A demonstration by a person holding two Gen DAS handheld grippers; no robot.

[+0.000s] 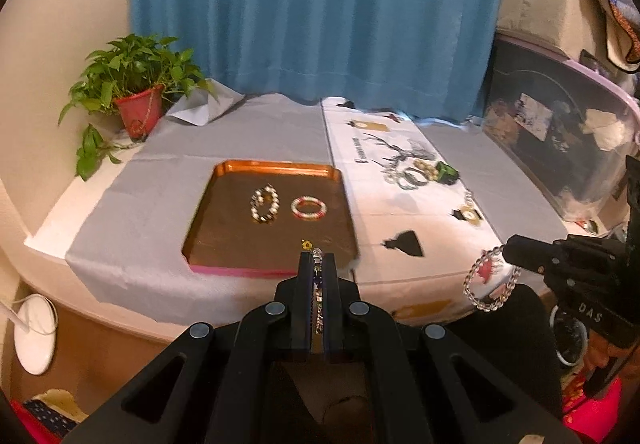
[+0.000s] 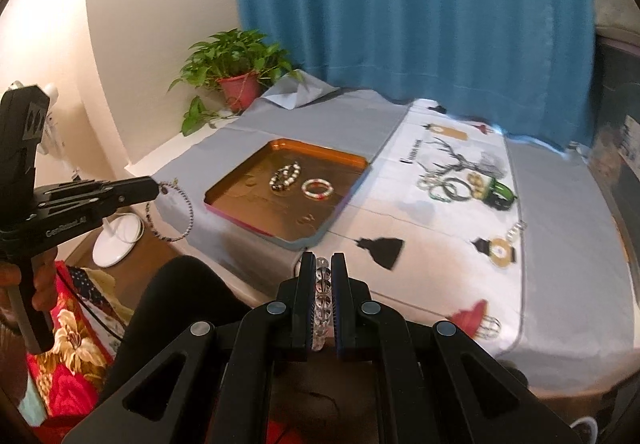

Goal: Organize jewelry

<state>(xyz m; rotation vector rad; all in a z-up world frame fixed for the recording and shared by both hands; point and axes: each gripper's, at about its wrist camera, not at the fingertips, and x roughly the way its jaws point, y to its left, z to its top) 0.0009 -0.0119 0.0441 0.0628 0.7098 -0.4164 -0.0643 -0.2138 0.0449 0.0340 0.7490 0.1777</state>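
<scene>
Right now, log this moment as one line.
left gripper: shut on thin chain bracelet | right gripper: shut on clear bead bracelet | tray: two bracelets inside | both held short of tray

The shallow copper-coloured rectangular tray (image 1: 200, 219) holds 2 beaded bracelets (image 1: 265, 203) side by side; the red-potted leafy plant (image 1: 138, 111) stands behind-left of it, the heap of loose bangles (image 1: 416, 173) lies to its right.
</scene>
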